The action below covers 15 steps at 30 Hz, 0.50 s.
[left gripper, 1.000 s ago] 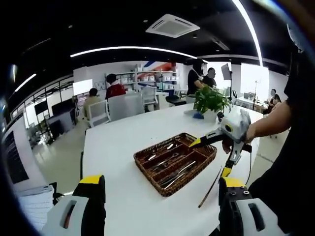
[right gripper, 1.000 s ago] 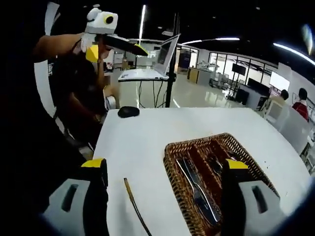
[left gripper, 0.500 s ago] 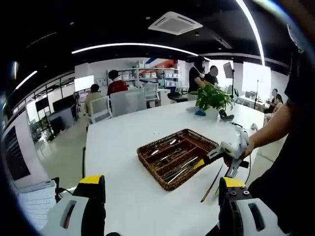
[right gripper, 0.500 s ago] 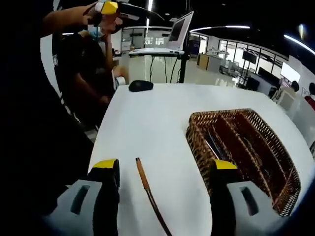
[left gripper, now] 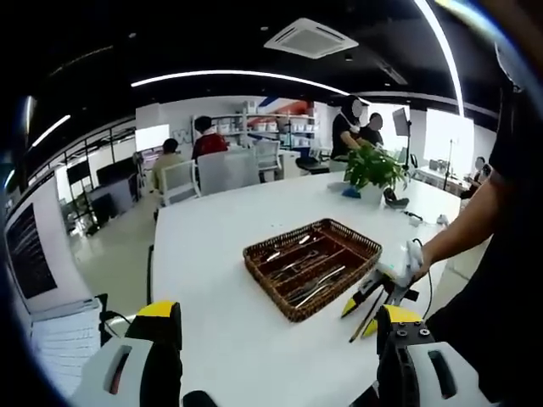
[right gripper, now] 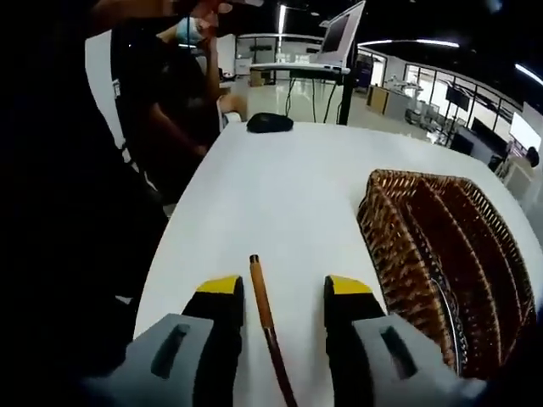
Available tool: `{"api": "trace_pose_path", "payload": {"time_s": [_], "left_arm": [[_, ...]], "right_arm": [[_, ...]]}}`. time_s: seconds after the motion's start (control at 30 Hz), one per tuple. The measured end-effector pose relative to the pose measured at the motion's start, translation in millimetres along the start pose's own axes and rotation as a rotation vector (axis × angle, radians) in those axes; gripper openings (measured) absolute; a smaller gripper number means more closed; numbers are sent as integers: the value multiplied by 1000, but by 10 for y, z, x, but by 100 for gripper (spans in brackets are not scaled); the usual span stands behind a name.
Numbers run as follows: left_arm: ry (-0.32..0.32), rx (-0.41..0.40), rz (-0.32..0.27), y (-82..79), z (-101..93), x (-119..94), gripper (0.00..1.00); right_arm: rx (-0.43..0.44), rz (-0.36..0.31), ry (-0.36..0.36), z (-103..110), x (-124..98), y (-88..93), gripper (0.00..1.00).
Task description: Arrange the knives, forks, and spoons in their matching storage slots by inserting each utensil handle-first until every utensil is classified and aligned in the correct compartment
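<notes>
Right gripper (right gripper: 276, 292), jaws apart, straddles the brown-handled utensil (right gripper: 260, 301) on the desk (right gripper: 280, 182); the wicker tray (right gripper: 441, 246) lies at two o'clock. Left gripper (left gripper: 276, 318) hangs open. A skewed pinch could flick the handle away.

The utensil's (right gripper: 270, 335) working end runs off the frame.

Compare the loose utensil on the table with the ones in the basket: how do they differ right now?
The loose utensil lies alone on the bare white table, beside the wicker basket; the other utensils lie inside its compartments. It sits between the open jaws of the right gripper, ungrasped; nothing is near the basket's utensils. Its visible handle looks brown; theirs look silver. All lie flat.
</notes>
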State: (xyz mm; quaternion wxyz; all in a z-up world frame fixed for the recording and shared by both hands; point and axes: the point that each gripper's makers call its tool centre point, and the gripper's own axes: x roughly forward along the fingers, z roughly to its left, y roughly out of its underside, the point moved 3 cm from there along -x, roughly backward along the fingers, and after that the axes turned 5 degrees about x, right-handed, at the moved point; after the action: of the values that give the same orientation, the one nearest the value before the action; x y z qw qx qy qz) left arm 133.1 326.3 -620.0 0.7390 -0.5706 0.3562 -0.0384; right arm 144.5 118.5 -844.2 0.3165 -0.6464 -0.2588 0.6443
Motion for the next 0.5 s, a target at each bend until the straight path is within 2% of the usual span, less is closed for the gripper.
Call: {"api": "trace_pose_path", "payload": {"time_s": [0.07,0.1,0.13,0.27,0.4,0.5], "left_arm": [[-4,-5,1,-5,10,-19,100],[-5,-9,-1,-6,29,-25,100],[-7,-11,-5,-16,44,-33,100],[-12,-10,4,-9,69,-33,100],[-11,-12,6,-7,90,-20,100],[-10,-13,7,-6,94,-6,100]], "right_arm": [[20,1,-61,90,17,14,21],[10,1,-52,75,18,11,16],[-24,3,-49,87,33,17,15],[-11,-1,-61,84,54,26,13],[-14,-12,-54,29,66,5,5],[-4,-17,-53,-7,57,17,4]]}}
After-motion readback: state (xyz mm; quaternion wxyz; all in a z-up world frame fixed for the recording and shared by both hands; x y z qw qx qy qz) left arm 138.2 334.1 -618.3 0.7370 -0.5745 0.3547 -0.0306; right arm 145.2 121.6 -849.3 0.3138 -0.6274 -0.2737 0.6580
